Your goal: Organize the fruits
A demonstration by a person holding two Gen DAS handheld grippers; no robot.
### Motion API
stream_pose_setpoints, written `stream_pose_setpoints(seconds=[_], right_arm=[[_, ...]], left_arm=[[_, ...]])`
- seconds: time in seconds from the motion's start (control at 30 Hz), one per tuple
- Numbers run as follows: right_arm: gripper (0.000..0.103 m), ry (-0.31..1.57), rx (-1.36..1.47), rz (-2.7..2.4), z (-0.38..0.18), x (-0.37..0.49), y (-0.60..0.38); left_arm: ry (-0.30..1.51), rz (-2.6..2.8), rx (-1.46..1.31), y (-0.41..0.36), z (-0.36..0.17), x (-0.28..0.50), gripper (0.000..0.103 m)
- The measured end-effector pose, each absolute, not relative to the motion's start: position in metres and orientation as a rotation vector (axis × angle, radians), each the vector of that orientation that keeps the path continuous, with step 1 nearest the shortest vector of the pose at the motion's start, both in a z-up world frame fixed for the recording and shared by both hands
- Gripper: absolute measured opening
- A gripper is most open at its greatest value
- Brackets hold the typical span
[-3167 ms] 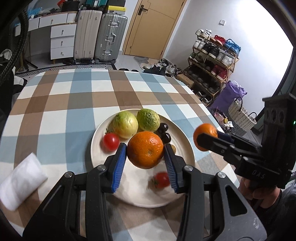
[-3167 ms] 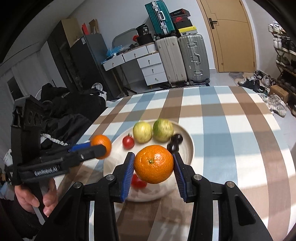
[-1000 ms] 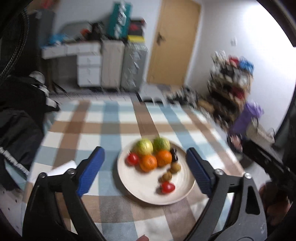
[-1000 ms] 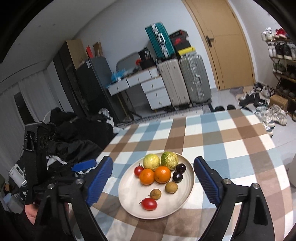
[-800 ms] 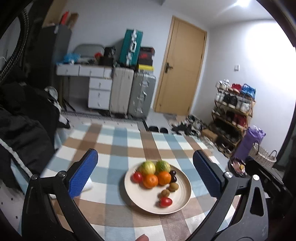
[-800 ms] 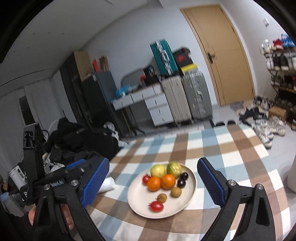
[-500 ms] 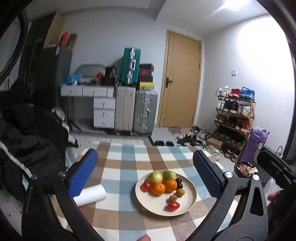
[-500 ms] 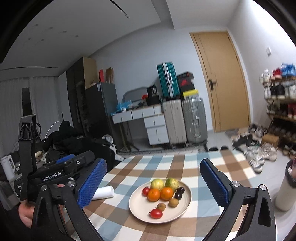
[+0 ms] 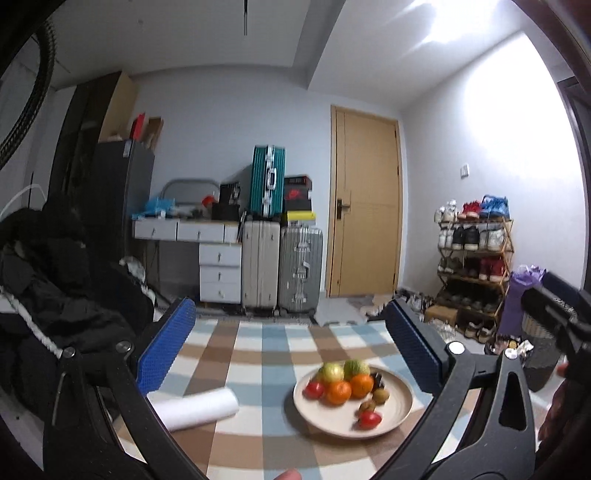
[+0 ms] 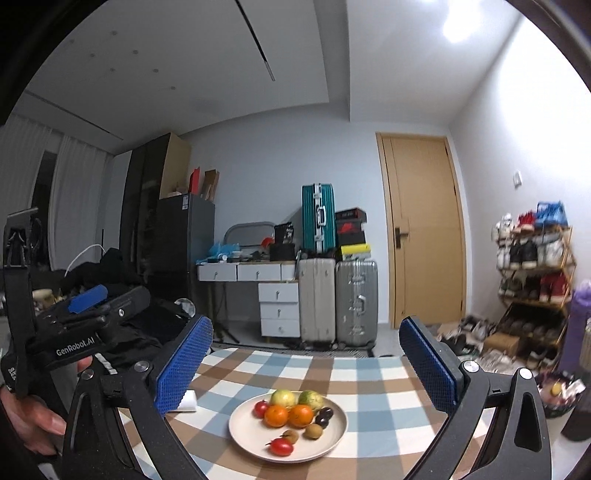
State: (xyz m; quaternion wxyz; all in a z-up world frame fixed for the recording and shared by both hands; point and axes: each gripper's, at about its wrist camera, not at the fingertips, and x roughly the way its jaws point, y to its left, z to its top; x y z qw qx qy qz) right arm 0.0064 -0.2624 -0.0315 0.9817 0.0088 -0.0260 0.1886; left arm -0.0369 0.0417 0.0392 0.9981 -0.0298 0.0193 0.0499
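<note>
Assorted fruits (image 10: 291, 415) clustered on round plate (image 10: 332, 439)

Light source: ceiling lamp (image 10: 456, 27) up to the right of the door (image 10: 423, 232), even, dim-white.
Glare: the wall right of the door (image 9: 364, 201) is blown out in the left view.
Blur: plate (image 9: 400, 408) and fruit smeared in the left view; right view sharper.
Distortion: fisheye bending, black corners.
</note>
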Motion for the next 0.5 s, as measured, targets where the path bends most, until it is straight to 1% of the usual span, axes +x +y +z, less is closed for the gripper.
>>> stream_pose_setpoints(seconds=[0.2,0.5], right_arm=[[0.103,-0.031,-0.015,0.359,-0.049,0.011,-0.259],[0.103,0.062,-0.03,0.335,-0.088,0.038,-0.256]], left_arm=[[0.108,0.096,-0.026,0.047,-0.001,-0.014,0.103],[0.217,0.081,-0.006,0.043,-0.051,0.035,0.103]])
